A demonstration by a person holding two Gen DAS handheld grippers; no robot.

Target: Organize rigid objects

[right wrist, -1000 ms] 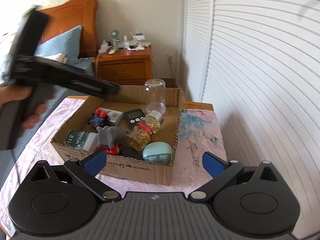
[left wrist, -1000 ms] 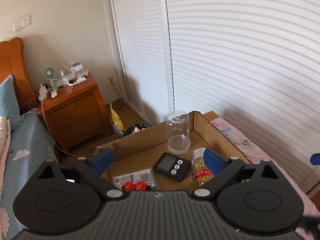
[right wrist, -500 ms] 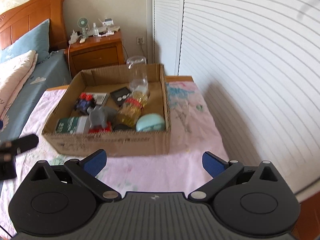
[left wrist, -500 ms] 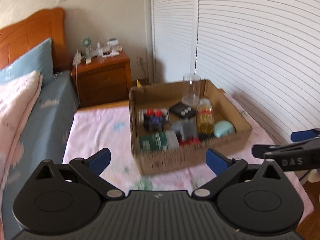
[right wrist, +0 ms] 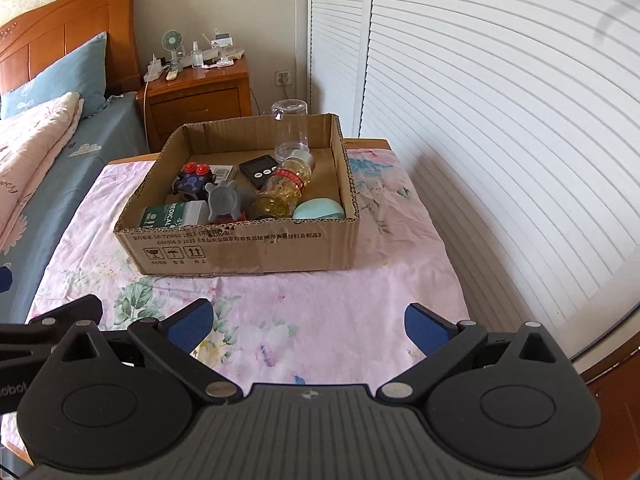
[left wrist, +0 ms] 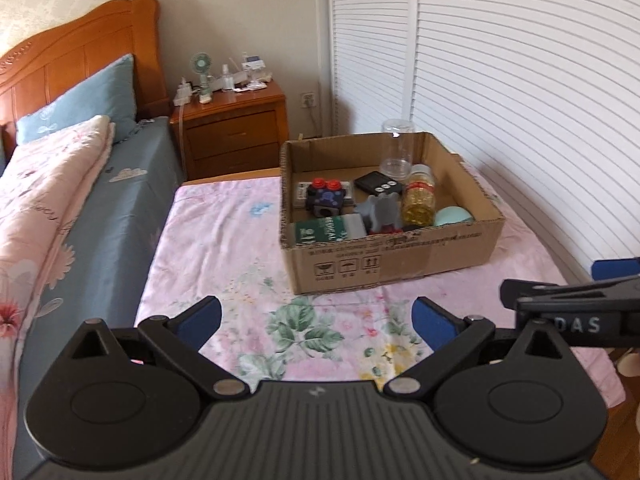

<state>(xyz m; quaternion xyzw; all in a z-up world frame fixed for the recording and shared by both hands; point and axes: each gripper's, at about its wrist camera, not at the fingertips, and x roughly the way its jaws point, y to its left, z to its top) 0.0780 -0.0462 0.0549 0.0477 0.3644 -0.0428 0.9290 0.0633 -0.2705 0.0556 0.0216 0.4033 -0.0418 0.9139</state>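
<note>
Left wrist view: left gripper [left wrist: 316,318] spread wide, empty, short of the cardboard box [left wrist: 394,258] on the floral cloth [left wrist: 224,240]; inside the box — green carton [left wrist: 326,230], grey piece [left wrist: 382,212], amber jar [left wrist: 419,200]. Right gripper [right wrist: 306,322] likewise gapes empty before the box.
</note>
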